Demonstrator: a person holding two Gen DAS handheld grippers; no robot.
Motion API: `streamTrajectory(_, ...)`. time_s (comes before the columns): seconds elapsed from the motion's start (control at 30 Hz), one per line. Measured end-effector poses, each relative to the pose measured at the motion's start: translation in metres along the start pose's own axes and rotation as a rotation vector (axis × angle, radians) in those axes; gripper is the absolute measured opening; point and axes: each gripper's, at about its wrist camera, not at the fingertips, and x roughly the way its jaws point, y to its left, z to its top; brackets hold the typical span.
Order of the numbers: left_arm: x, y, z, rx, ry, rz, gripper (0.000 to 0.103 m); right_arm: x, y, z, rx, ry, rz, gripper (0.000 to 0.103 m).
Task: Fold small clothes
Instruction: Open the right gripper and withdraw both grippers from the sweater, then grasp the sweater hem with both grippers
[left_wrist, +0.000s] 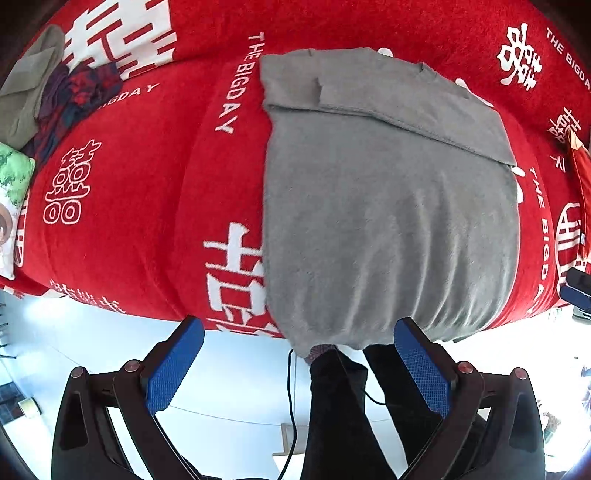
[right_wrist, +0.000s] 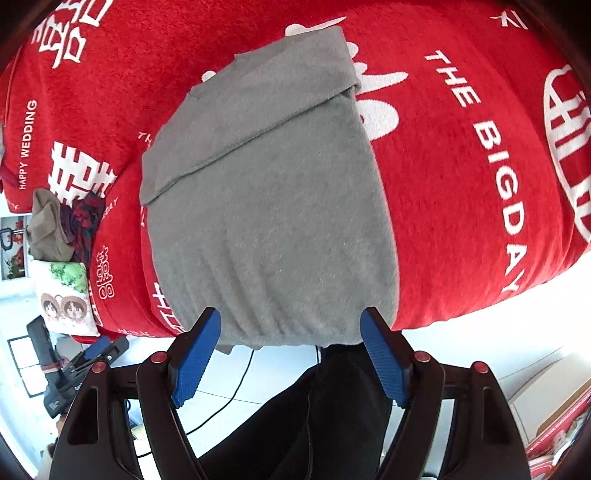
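Grey sweater (left_wrist: 388, 206) folded flat on red blanket (left_wrist: 140, 184). Left tongs (left_wrist: 299, 360) and right tongs (right_wrist: 291, 349) at 6 o'clock hem, both released, empty.

I see a bed under a red blanket (left_wrist: 140, 192) with white characters and "THE BIGDAY" lettering. Grey garment (left_wrist: 388, 221) lies flat on it at the near edge, its hem hanging just over that edge. Its top part is folded over, with a fold line running across. At the far left corner sits a pile: olive-grey cloth (left_wrist: 27, 92) touching a dark red-and-navy patterned cloth (left_wrist: 77, 96). Just beside the pile, at the left edge, a cushion (right_wrist: 64, 295) with a green print and cartoon faces. Rest of the blanket shows only shallow creases.
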Motion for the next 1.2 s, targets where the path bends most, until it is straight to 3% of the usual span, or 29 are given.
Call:
streamTrajectory(0.27, 0.01, 0.012, -0.011, -0.005, -0.026, -0.02, 0.103, 0.014, 0.001, -0.016, -0.003, -0.001, 0.023, 0.081)
streamTrajectory(0.5, 0.048, 0.012, -0.021, -0.003, -0.018, -0.059, 0.103, 0.056, -0.024, -0.026, 0.052, 0.048, 0.078, 0.081)
streamTrajectory(0.9, 0.147, 0.006, -0.042, -0.005, 0.06, -0.135, 0.103, 0.136, -0.084, -0.057, 0.009, 0.166, -0.054, 0.081)
streamTrajectory(1.07, 0.172, 0.003, -0.051, -0.013, 0.088, -0.155, 0.103, 0.16, -0.096, -0.06, -0.026, 0.163, -0.049, 0.081)
streamTrajectory(1.2, 0.18, 0.0, -0.054, -0.017, 0.081, -0.148, 0.103, 0.172, -0.095, -0.061, -0.039, 0.143, 0.012, 0.08)
